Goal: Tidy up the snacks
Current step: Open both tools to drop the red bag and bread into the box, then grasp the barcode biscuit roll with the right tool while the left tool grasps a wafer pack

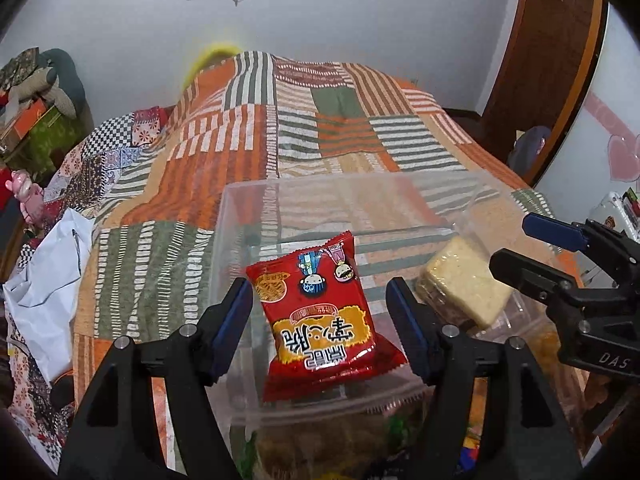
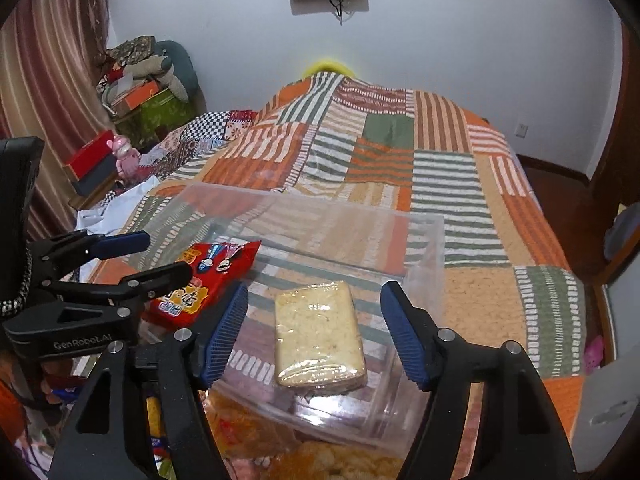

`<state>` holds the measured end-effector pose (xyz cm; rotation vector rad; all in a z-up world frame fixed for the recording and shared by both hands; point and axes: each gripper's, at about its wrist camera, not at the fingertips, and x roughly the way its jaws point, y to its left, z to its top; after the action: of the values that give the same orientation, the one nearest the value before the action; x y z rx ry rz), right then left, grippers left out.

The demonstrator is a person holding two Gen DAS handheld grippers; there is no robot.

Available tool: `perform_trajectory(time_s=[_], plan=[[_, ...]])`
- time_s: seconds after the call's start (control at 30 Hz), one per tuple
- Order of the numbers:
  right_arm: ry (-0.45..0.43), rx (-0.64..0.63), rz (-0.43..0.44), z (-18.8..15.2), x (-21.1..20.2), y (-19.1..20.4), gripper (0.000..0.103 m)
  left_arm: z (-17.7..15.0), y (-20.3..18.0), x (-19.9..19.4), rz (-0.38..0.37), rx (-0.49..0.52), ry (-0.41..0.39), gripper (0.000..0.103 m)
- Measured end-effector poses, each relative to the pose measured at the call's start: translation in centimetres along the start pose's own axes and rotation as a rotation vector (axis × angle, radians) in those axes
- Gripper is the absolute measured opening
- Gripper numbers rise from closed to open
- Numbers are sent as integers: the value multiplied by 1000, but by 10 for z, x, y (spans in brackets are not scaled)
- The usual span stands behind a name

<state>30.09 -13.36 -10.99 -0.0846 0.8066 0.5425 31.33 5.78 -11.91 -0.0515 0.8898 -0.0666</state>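
Observation:
A clear plastic box point(image 1: 340, 178) point(image 2: 320, 202) stands on the bed. Inside it a red snack packet point(image 1: 320, 320) point(image 2: 208, 280) lies tilted between the fingers of my left gripper point(image 1: 319, 286) point(image 2: 168, 254), which is open; its blue pads stand off the packet. To the right in the same box lies a pale block-shaped snack in clear wrap point(image 1: 464, 284) point(image 2: 318, 336). My right gripper point(image 2: 315, 288) point(image 1: 514, 242) hangs over it, open, with a gap on each side of the snack.
An orange, green and white patchwork quilt point(image 1: 320, 120) point(image 2: 440, 160) covers the bed beyond the box. More snack bags point(image 2: 320, 456) lie at the box's near side under the grippers. A white bag point(image 1: 44, 280) and a pink toy point(image 2: 128, 156) sit at the left.

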Motion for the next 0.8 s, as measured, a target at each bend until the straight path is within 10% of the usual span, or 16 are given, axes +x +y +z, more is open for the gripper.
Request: perform_trajectory(time_s=[0.8], plan=[[-126,-14,1,-37,-93,31,71,-54,-25,-126,25,66,-141,87]])
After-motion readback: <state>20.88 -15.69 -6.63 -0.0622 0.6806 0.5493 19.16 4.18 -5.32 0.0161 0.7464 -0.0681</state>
